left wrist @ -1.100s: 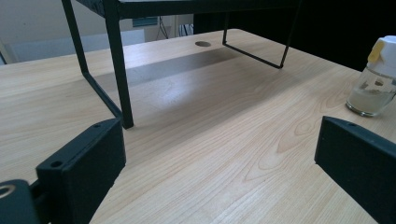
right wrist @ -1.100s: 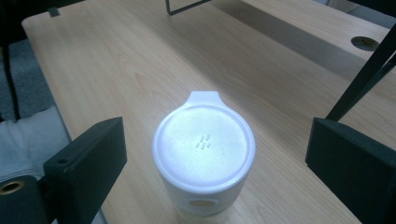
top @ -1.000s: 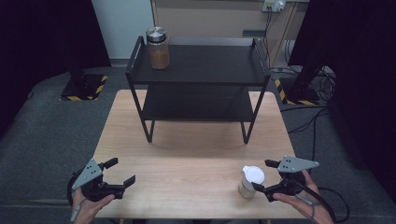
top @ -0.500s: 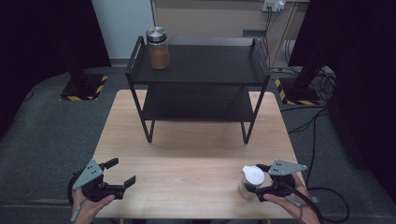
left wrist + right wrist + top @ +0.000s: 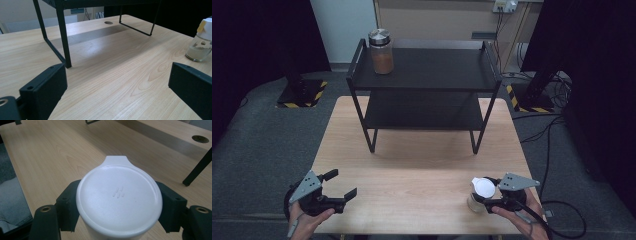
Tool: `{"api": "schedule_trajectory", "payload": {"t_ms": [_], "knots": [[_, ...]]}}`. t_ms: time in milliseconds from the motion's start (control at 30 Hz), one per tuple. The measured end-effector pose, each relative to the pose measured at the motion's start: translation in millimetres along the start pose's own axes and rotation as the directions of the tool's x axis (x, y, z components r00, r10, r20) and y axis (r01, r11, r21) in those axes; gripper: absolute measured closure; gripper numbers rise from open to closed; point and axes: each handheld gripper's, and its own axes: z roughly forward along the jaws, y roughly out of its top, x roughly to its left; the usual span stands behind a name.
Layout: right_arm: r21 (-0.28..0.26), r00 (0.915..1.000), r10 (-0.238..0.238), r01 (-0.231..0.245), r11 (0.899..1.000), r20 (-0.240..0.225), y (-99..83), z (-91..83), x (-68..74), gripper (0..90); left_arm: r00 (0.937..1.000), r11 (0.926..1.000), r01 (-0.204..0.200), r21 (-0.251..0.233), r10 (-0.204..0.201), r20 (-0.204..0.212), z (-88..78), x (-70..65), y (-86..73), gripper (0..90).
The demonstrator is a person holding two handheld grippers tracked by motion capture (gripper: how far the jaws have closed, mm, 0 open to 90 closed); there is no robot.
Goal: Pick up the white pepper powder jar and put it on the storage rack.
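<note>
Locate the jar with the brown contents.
In the high view, the brown-filled jar stands upright at the far left corner of the black rack's top shelf, far from both grippers near the table's front edge.

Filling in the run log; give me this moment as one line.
right gripper: jaws around white-lidded jar, near table edge | left gripper: open, empty | brown jar: on shelf top

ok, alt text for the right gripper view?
A round white plastic lid with a small pour tab, seen from above, sits between the right gripper's two black jaws. Behind it lies a light wooden table.
</note>
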Motion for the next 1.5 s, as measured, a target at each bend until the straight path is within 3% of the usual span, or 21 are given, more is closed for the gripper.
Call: {"api": "schedule_trajectory", "payload": {"t_ms": [367, 700, 900, 1233, 1333, 1500], "knots": [[0.007, 0.9998, -0.01, 0.01, 1.0, -0.017, 6.1, 0.6, -4.5, 31.4, 1.0, 1.0, 0.002, -0.001, -0.002, -0.001, -0.3, 0.9, 0.0, 1.0], [-0.006, 0.9946, -0.06, 0.06, 0.998, -0.085, 38.5, -1.1, -20.6, 31.4, 1.0, 1.0, 0.004, -0.006, -0.004, -0.006, -1.8, 0.6, -0.7, 0.9], [-0.016, 0.9856, -0.073, 0.072, 0.997, -0.153, 66.5, -0.1, -34.1, 31.4, 0.9999, 0.9998, 0.015, -0.009, -0.015, 0.003, -1.1, 2.0, -1.3, 0.9], [-0.016, 0.9575, -0.11, 0.11, 0.994, -0.266, 131.2, 7.1, -50.0, 31.4, 0.9998, 0.9998, 0.019, -0.011, -0.019, -0.002, -0.7, 1.9, -1.5, 0.9], [-0.021, 0.9504, -0.116, 0.115, 0.993, -0.289, 148.2, 10.6, -52.1, 31.4, 0.9998, 0.9998, 0.019, -0.012, -0.019, -0.003, -0.7, 1.9, -1.7, 0.9], [-0.018, 0.9459, -0.12, 0.12, 0.993, -0.301, 174.4, 14.9, -53.4, 31.5, 0.9998, 0.9997, 0.018, -0.016, -0.018, -0.003, -1.5, 2.1, -1.9, 0.9]]}}
